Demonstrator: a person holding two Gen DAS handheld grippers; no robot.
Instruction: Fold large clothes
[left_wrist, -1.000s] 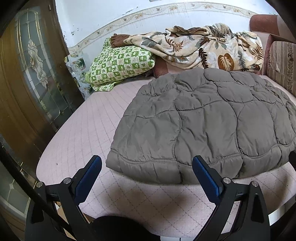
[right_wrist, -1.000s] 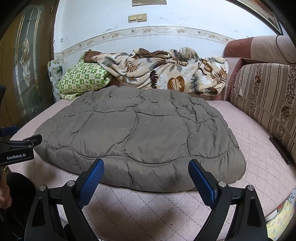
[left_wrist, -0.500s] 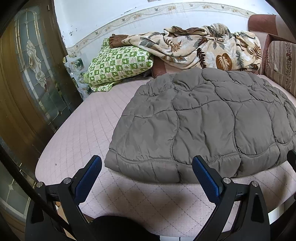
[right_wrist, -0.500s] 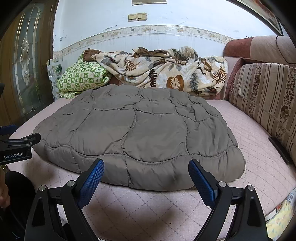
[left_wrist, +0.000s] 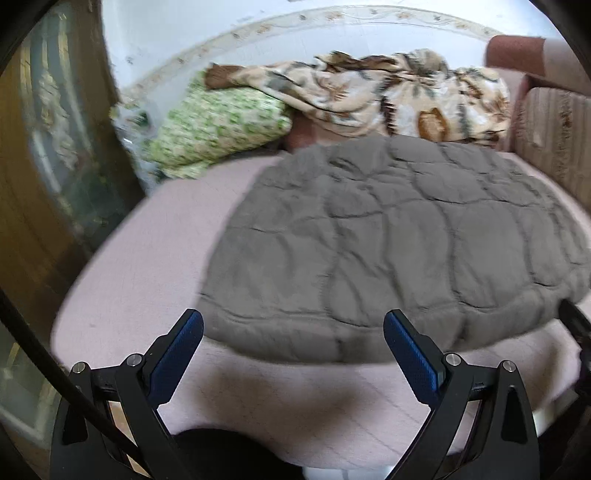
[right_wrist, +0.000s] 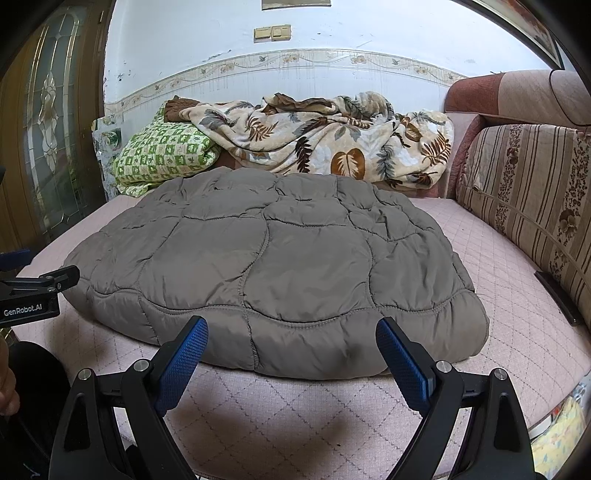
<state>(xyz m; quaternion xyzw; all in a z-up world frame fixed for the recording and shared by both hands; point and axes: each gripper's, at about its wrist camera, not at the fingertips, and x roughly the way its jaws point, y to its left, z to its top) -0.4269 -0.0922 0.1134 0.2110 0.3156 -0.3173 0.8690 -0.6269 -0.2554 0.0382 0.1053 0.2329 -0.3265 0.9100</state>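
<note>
Blue-padded fingers of the right gripper (right_wrist: 291, 345) and left gripper (left_wrist: 293, 338) spread wide and empty at lower frame, short of the quilted grey garment (right_wrist: 273, 266) lying mid-frame on the pink bed (right_wrist: 517, 295). Puffy, soft and bulky, probably light and slippery; its thick near hem looks the likeliest hold. Leaf-print blanket (right_wrist: 332, 136) heaped at the back.

A lived-in home sitting room is showing here: a pink quilted sofa seat (right_wrist: 498, 266) with striped floral back cushions (right_wrist: 532, 192), a green checked pillow (right_wrist: 162, 155), a leaf-print fleece blanket (right_wrist: 332, 136), a stained-glass wooden door (right_wrist: 51, 122) and beige wall switches (right_wrist: 272, 33) are filling it
</note>
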